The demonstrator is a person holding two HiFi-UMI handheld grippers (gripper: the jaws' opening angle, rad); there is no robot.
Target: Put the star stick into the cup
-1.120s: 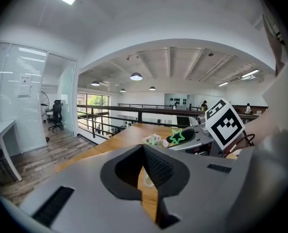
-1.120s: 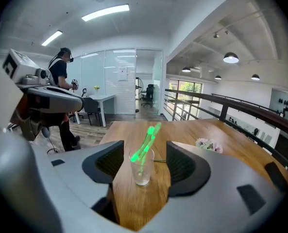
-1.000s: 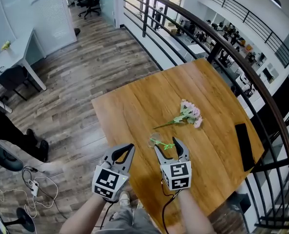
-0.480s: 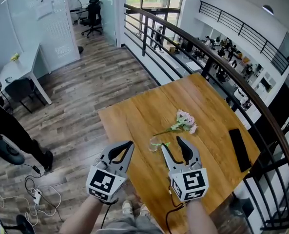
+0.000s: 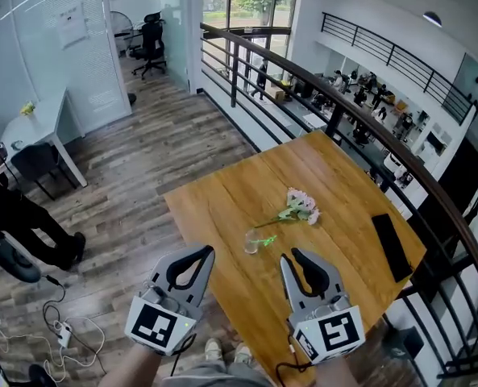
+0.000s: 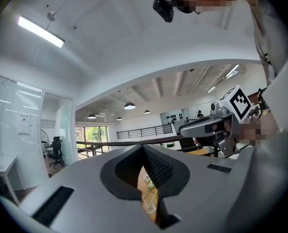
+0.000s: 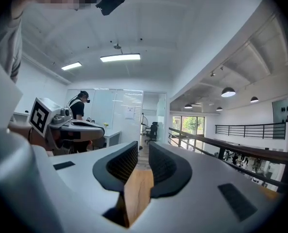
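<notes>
- Head view: the wooden tabletop carries a clear cup near its front edge. The green star stick leans out of the cup to the right. Pink flowers lie just beyond, and a flat black object lies well apart to the right. The left tool and the right tool hover short of the cup, one on either side, and touch nothing.
- Left gripper view: the left tool's tips meet, with nothing held. Through the slit below them the cup shows, with a thin green stem inside.
- Right gripper view: the right tool's jaws are closing and stand narrow, with nothing between them. Only bare tabletop fills the gap. Neither cup nor stick shows here. A person stands far behind.
</notes>
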